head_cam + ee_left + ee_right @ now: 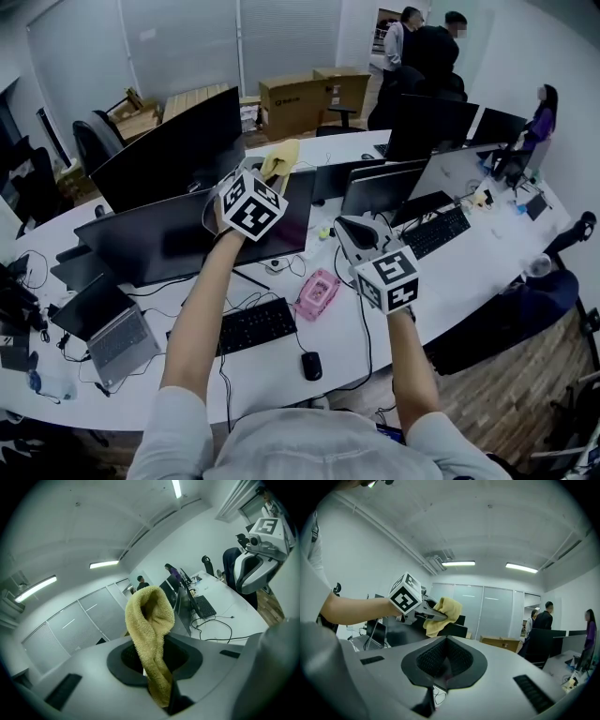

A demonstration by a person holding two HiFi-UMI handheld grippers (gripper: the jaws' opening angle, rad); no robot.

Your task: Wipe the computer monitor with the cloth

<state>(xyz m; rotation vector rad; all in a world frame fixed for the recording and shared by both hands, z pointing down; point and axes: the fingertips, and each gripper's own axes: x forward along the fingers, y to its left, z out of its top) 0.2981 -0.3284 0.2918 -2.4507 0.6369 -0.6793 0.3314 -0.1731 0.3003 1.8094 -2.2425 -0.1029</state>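
Note:
The black monitor point(178, 239) stands on the white desk point(469, 272) in front of me, screen dark. My left gripper point(265, 176) is raised at the monitor's top right edge, shut on a yellow terry cloth point(281, 159). In the left gripper view the cloth point(149, 630) rises folded from between the jaws of the left gripper point(157, 667). My right gripper point(349, 228) hovers to the right of the monitor, shut with nothing held; its jaws meet in the right gripper view point(446, 660), which also shows the left gripper point(423, 611) with the cloth point(444, 613).
A black keyboard point(255, 325), a mouse point(311, 366) and a pink object point(317, 292) lie on the desk below the monitor, among cables. A laptop point(117, 333) sits at the left. More monitors point(380, 187) stand to the right and behind. People point(427, 47) stand at the back near cardboard boxes point(295, 103).

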